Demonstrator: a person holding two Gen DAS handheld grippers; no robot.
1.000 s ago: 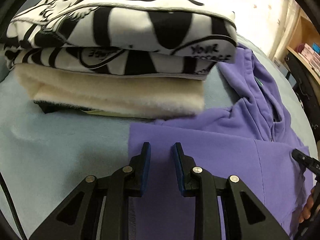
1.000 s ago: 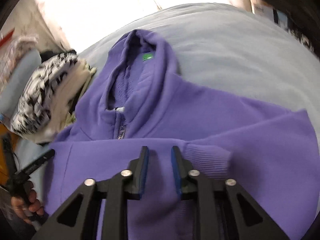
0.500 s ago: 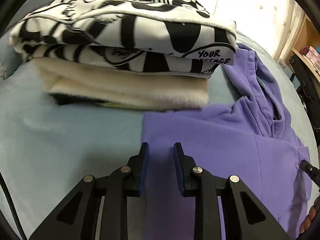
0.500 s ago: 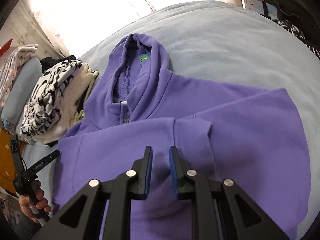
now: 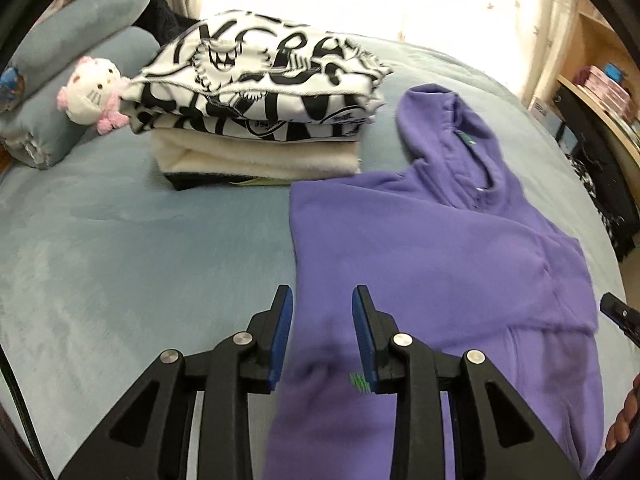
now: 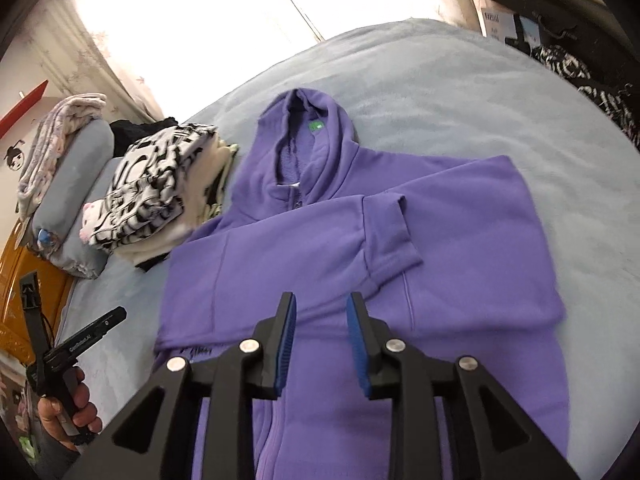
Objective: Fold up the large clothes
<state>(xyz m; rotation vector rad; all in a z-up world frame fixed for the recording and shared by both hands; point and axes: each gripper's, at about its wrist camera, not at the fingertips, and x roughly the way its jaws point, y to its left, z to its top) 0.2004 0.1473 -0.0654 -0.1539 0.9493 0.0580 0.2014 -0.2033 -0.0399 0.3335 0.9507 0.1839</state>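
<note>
A purple zip hoodie (image 5: 440, 264) (image 6: 360, 248) lies flat on the blue-grey bed, hood pointing away, both sleeves folded across its chest, one cuff (image 6: 394, 232) on top. My left gripper (image 5: 322, 300) hovers above the hoodie's left edge, jaws opening, nothing between the blue pads. My right gripper (image 6: 321, 308) hangs over the hoodie's lower middle, jaws also opening and empty. The left gripper (image 6: 92, 336) also shows at the lower left of the right wrist view, in a hand (image 6: 60, 412).
A stack of folded clothes (image 5: 260, 96) (image 6: 156, 188), black-and-white print on top of cream fleece, sits left of the hood. A white plush toy (image 5: 92, 88) and grey pillows (image 5: 80, 40) lie beyond it. Shelves (image 5: 600, 92) and dark clutter (image 6: 580, 72) line the bed's right side.
Both grippers have lifted up and back from the hoodie, so more of the bed shows. Their jaws have widened. The hoodie stays flat with its sleeves folded in.
</note>
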